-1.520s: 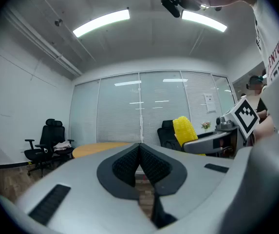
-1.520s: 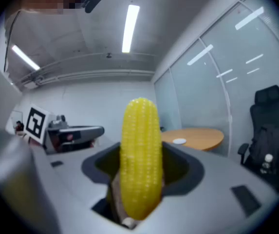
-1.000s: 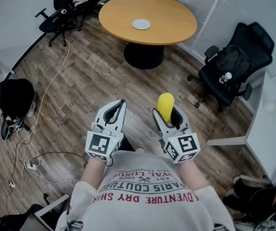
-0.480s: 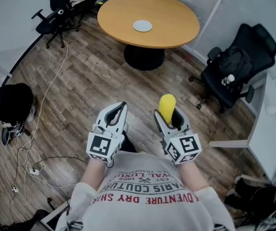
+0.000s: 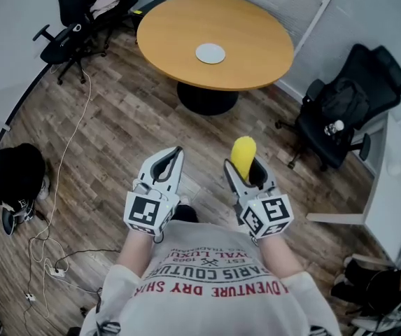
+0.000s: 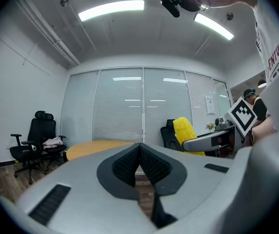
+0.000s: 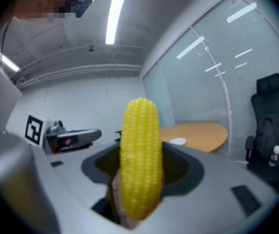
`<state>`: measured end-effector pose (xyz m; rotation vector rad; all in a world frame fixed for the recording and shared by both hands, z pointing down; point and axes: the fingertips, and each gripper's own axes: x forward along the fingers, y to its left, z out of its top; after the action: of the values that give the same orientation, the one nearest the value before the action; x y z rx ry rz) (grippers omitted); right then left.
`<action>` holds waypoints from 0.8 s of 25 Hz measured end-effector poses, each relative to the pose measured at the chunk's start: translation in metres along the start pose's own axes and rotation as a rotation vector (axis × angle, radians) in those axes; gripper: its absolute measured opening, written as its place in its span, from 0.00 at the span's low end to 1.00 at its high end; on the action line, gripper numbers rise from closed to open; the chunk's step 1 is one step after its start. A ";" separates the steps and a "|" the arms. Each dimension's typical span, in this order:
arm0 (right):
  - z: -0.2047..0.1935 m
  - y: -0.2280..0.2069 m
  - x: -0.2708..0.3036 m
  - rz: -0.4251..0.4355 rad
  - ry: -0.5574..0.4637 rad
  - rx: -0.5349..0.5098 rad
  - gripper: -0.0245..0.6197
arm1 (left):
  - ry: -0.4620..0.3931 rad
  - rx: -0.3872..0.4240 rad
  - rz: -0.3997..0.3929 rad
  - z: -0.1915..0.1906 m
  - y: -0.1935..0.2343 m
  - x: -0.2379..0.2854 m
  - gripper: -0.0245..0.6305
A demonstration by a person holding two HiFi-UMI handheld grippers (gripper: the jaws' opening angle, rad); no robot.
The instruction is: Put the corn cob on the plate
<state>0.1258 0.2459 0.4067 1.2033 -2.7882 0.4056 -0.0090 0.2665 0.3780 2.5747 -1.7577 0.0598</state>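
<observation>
A yellow corn cob (image 5: 241, 157) stands upright between the jaws of my right gripper (image 5: 245, 170), which is shut on it; the right gripper view shows the corn cob (image 7: 140, 160) filling the jaws. My left gripper (image 5: 169, 161) is shut with nothing in it, and its pads (image 6: 140, 164) meet. Both grippers are held in front of the person's chest above the wooden floor. A small white plate (image 5: 210, 53) lies on the round wooden table (image 5: 256, 56) far ahead; the right gripper view has the plate (image 7: 178, 141) at mid-right. The corn cob (image 6: 184, 130) also shows in the left gripper view.
A black office chair (image 5: 346, 114) with a bag and a bottle on it stands at the right. Another chair (image 5: 68, 28) with clothes is at the back left. Cables (image 5: 60, 180) trail over the floor at the left, by a dark bag (image 5: 15, 175). A white desk (image 5: 398, 201) edges the right.
The view has shifted: the table and plate now sit slightly lower and nearer in the head view. Both grippers keep their pose, the corn still held.
</observation>
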 end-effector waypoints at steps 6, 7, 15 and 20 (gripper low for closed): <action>0.017 0.005 0.069 -0.028 0.002 -0.001 0.45 | 0.010 -0.011 -0.001 0.006 0.075 0.028 0.09; 0.021 0.007 0.079 -0.031 0.000 -0.001 0.45 | 0.009 -0.014 -0.004 0.008 0.085 0.031 0.09; 0.031 0.006 0.148 -0.020 0.010 0.012 0.45 | 0.026 -0.014 0.002 0.005 0.144 0.057 0.09; 0.034 -0.016 0.184 -0.003 0.020 0.015 0.45 | 0.042 -0.028 0.026 -0.004 0.164 0.088 0.09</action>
<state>0.0125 0.0967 0.4093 1.1995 -2.7712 0.4371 -0.1298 0.1252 0.3854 2.5123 -1.7647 0.0881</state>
